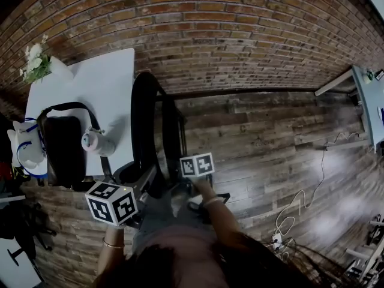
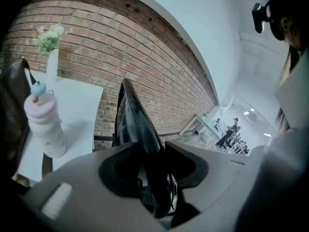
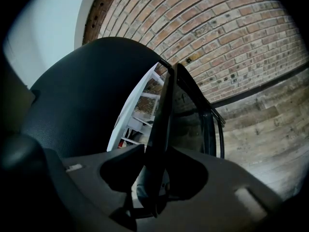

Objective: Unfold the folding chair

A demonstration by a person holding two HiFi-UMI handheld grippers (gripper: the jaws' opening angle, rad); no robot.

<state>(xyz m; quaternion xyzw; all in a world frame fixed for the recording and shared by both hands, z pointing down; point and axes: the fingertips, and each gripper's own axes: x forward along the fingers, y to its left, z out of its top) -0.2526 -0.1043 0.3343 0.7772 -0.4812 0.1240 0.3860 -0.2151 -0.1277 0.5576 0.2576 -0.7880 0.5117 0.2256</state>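
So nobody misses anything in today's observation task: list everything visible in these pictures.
white rectangular table: one, white, against brick wall
black folding chair: one, black, standing beside the table
white vase of pale flowers: one, white, table's far corner
black bag: one, black, on the table
pale bottle with blue cap: one, pale, beside the bag
white cable: one, white, on wooden floor
left gripper: one, grey, shut on chair
right gripper: one, grey, shut on chair
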